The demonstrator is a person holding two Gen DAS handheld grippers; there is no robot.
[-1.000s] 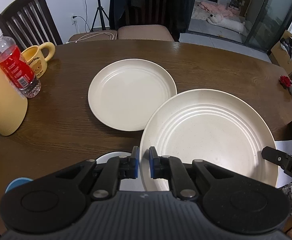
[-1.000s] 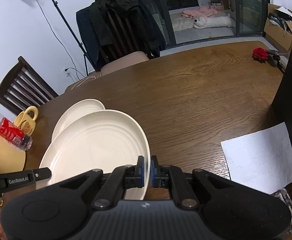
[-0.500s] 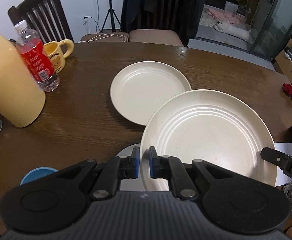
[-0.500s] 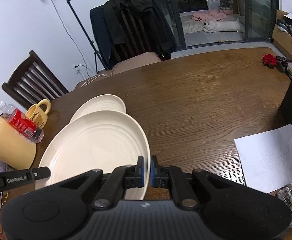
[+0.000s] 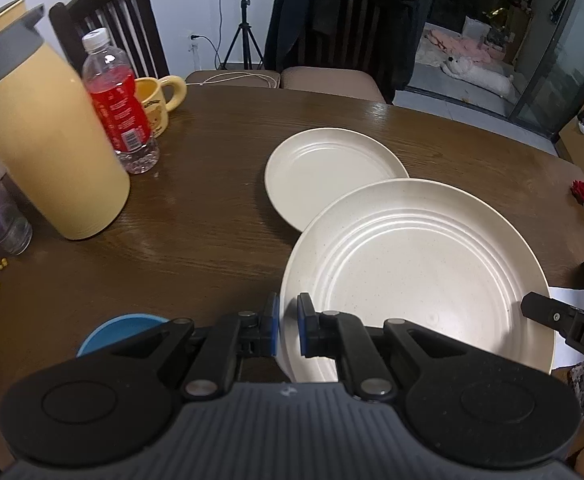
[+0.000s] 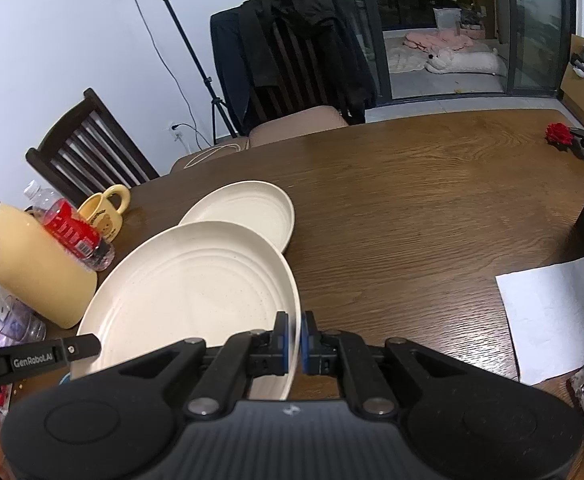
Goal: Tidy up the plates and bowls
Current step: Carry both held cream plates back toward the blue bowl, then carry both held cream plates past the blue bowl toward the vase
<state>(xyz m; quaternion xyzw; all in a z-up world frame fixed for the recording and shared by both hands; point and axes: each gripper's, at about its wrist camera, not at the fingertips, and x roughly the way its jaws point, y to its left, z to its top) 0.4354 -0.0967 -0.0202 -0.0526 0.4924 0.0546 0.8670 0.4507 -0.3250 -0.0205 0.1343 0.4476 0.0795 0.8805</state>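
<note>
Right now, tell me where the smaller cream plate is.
The smaller cream plate lies flat on the wooden table, just beyond the large plate that both grippers hold, right of the red-labelled bottle.

A dark wooden dining table (image 6: 432,208) fills the room's foreground. At its far side stand slatted wooden chairs (image 6: 87,148), one draped with a dark coat (image 6: 292,36), before a white wall (image 6: 71,40). To the right, glass sliding doors (image 6: 532,28) show darkness outside.

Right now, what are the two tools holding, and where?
Both hold the large cream plate: left tool pinches its left rim, right tool its right rim.
</note>
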